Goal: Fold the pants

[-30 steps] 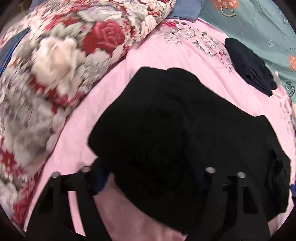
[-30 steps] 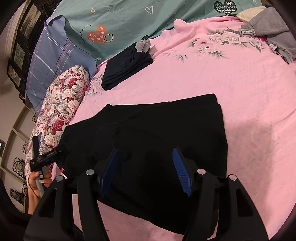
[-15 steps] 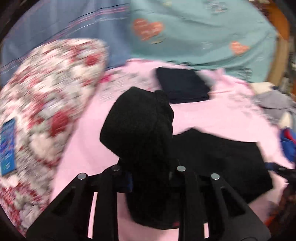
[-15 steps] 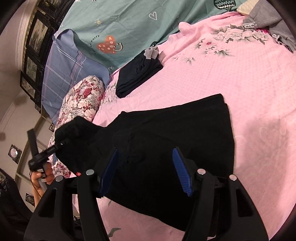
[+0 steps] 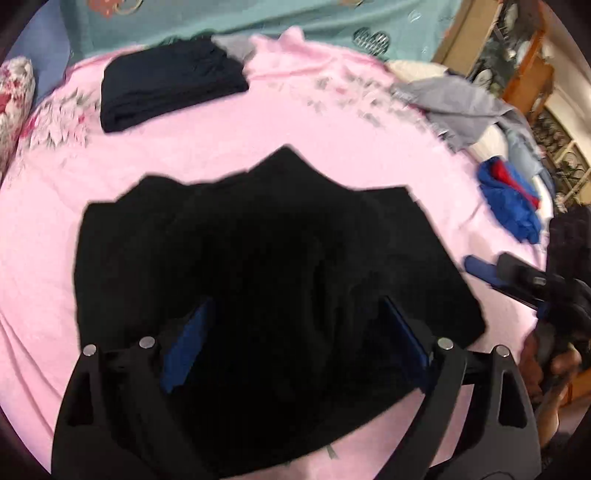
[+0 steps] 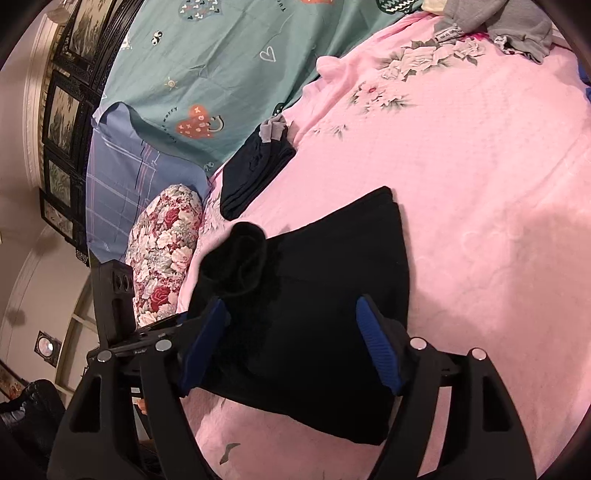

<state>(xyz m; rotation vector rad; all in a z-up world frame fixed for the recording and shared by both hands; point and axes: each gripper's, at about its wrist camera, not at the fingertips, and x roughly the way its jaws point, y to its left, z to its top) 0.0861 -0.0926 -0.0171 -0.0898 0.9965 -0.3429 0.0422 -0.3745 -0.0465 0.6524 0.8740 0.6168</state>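
The black pants (image 6: 314, 295) are lying on the pink bed (image 6: 480, 184), stretching away from both grippers. The left gripper (image 5: 291, 332) and right gripper (image 6: 291, 343) are both hanging wide, holding nothing. A bunched lump is sitting nearer the left one.

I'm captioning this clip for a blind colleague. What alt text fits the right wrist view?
Black pants, partly folded with a bunched end at their left, lie on a pink floral bedspread beneath the open right claw. Beyond them are a folded dark garment, a floral pillow and a grey garment.
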